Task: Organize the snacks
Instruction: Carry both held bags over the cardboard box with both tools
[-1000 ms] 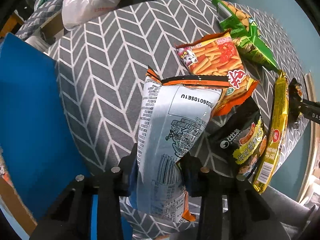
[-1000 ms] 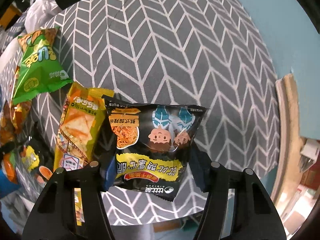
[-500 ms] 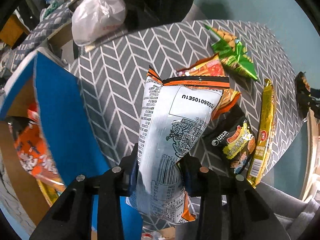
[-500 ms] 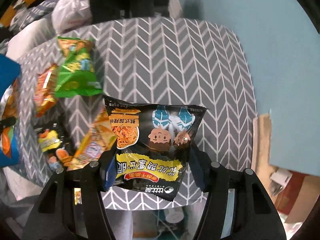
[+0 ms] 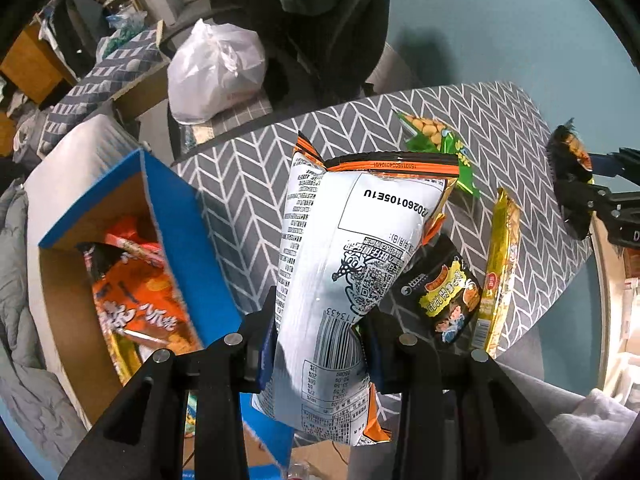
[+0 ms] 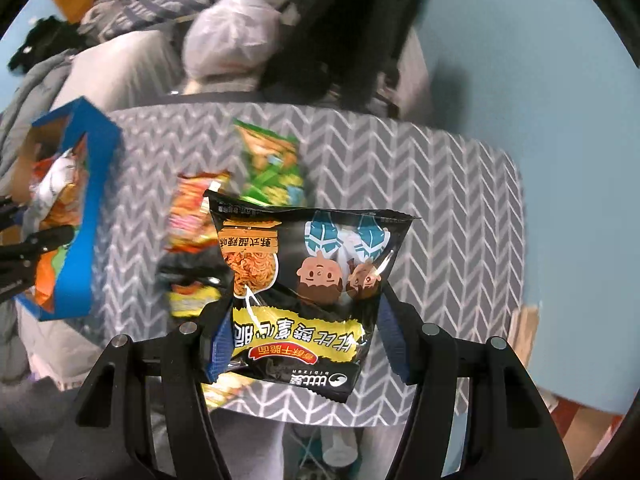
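My left gripper (image 5: 320, 344) is shut on a silver-backed snack bag with an orange seam (image 5: 348, 264), held upright above the table, just right of the blue box (image 5: 188, 240). The box holds orange snack packs (image 5: 136, 300). My right gripper (image 6: 304, 340) is shut on a black noodle-snack pack (image 6: 304, 280), held above the table; it also shows at the right edge of the left wrist view (image 5: 570, 184). On the table lie a green pack (image 5: 436, 144), a black-and-yellow pack (image 5: 444, 300) and a long gold pack (image 5: 500, 272).
The table has a grey chevron cloth (image 5: 248, 184). A white plastic bag (image 5: 216, 72) sits on a chair behind it. The blue box (image 6: 88, 216) stands at the table's left end, with an orange pack (image 6: 192, 212) and a green pack (image 6: 272, 164) right of it.
Both grippers have risen and pulled back with their packs, so the table looks smaller. The blue box's open inside has come into the left wrist view.
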Motion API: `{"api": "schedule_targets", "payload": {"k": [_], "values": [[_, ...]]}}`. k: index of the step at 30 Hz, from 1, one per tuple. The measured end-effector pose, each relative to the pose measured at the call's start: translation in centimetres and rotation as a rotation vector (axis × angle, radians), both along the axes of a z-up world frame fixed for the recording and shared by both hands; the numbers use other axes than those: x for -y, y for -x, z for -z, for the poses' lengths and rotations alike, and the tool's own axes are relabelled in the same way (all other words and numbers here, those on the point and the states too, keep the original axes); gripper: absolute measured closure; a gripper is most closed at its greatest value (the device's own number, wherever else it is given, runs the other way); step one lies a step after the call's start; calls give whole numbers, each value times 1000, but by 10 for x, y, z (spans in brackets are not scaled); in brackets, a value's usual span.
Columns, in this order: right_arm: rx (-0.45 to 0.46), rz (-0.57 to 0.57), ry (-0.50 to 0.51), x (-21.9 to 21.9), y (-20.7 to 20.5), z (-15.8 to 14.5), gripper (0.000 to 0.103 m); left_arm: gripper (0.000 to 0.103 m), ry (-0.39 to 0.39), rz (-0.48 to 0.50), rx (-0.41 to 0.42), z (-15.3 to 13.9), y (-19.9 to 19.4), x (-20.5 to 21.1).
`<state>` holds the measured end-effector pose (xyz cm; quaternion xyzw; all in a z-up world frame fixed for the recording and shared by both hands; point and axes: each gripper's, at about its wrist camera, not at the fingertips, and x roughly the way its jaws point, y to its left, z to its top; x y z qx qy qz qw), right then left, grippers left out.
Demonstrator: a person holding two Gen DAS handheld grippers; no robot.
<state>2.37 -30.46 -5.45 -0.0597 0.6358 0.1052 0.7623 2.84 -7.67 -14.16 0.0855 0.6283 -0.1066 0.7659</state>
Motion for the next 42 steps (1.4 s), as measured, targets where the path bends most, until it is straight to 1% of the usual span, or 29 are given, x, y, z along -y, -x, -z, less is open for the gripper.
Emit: {"api": "schedule_targets", "payload": {"k": [7,15,21,32,39,42], "values": [[19,-118,-22,-44,-6,-17,42,66,11,-47,43,-25,8,-20],[32,-240,-66,-98,-12,-31,41,66,17,-147,61,-37,18,-56],[35,-335,-107,-145,-16,-38,41,66,10,-216,65,-39,29,-84],[42,-503,-149,-231,-16,-40,41,66,-6,-354,74,-42,53,-143],[23,-570,-186,-282,-12,-36,41,66,-4,-447,54,-30,63,-184],[14,-595,-189,-301,-9,-32,41,66,-5,-470,53,-25,66,-197]]}}
